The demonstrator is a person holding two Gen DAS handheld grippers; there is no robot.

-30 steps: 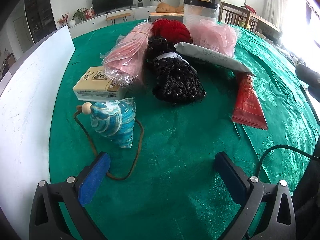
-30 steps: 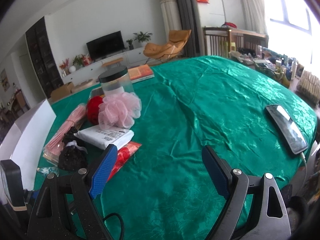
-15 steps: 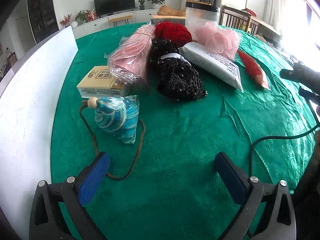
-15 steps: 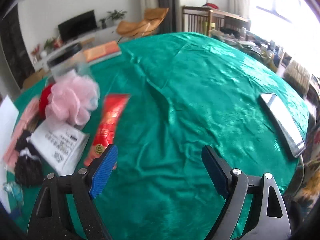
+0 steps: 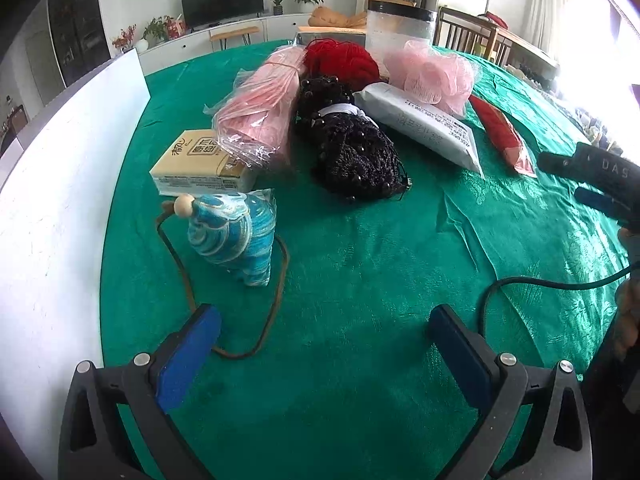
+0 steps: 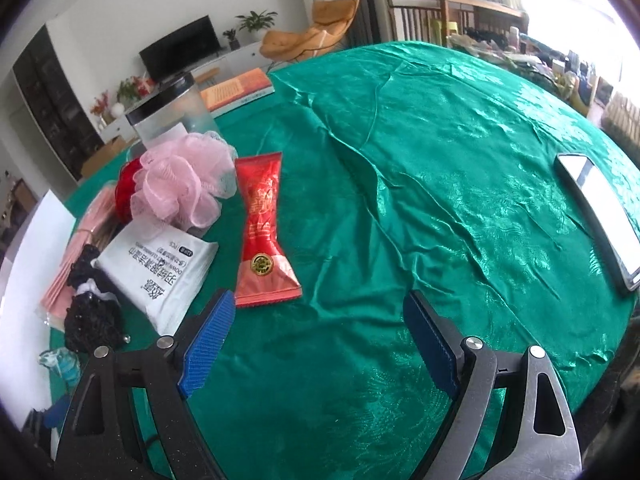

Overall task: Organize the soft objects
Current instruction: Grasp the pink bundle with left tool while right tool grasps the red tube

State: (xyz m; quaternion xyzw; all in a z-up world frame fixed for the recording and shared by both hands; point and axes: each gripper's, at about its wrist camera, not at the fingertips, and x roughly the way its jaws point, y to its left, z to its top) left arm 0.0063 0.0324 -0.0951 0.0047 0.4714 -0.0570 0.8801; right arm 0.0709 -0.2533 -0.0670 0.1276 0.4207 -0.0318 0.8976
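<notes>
We hold the left gripper (image 5: pixel 324 334) low over the green-clothed bench (image 5: pixel 360 360), its fingers spread wide and holding nothing. Just above its left finger (image 5: pixel 188 354) in the frame lies a blue swirl-patterned pouch (image 5: pixel 236 236) with a brown cord (image 5: pixel 276 300) looping toward that finger. Above it, in the upper middle of the frame, sit a tissue pack (image 5: pixel 200 160), a bag of pink yarn (image 5: pixel 260 116), a black beaded net piece (image 5: pixel 356 152), red yarn (image 5: pixel 344 56), a white wipes packet (image 5: pixel 420 124) and a pink bath pouf (image 5: pixel 432 72).

The right gripper (image 6: pixel 320 332) also has its fingers spread and empty. A red sachet (image 6: pixel 262 232) lies just above its left finger (image 6: pixel 208 344), beside the white wipes packet. A phone (image 6: pixel 600 216) lies at the right edge.
</notes>
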